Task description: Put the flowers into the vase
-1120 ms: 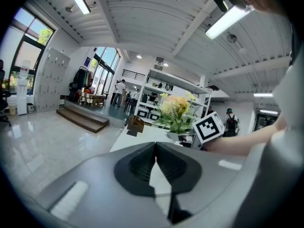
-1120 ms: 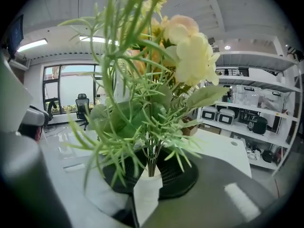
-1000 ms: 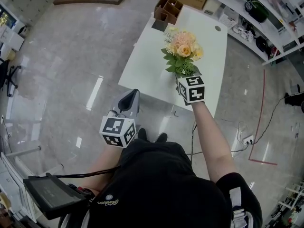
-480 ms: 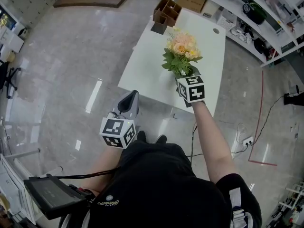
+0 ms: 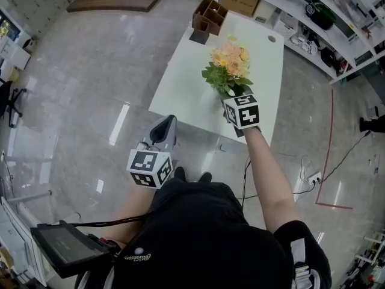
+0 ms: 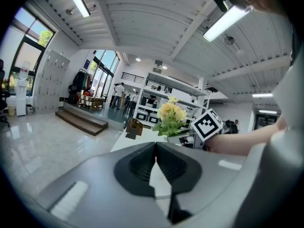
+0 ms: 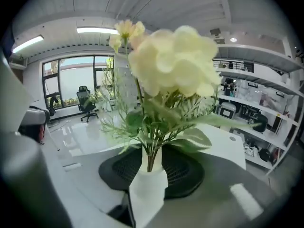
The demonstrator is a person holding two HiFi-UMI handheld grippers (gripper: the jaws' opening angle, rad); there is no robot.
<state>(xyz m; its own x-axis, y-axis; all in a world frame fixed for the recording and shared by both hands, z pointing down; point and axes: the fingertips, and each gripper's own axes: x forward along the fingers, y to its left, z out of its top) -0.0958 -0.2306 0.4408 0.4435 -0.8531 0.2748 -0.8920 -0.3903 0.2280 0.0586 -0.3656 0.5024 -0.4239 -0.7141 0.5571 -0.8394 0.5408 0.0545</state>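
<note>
Now | flowers (image 5: 229,62): ruffled peach heads (bunched stems) | table (image 5: 180,95): smooth white

Glossy stone-look floor (image 5: 78,71), smooth matt white table (image 5: 180,89), fabric-look flowers (image 5: 230,56), matt brown box (image 5: 209,15), matt grey plastic left gripper (image 6: 155,144), ribbed black pads (image 6: 138,165)

The right arm (image 5: 267,173) reaches straight forward, and the right gripper (image 5: 233,99) tips downward; its jaws have just been opening and stand apart on either side of the stems of the flowers (image 5: 229,60). The left arm (image 5: 128,208) is drawn in close to the body, the left gripper (image 5: 166,125) pointing forward a little below level, jaws together on nothing
</note>
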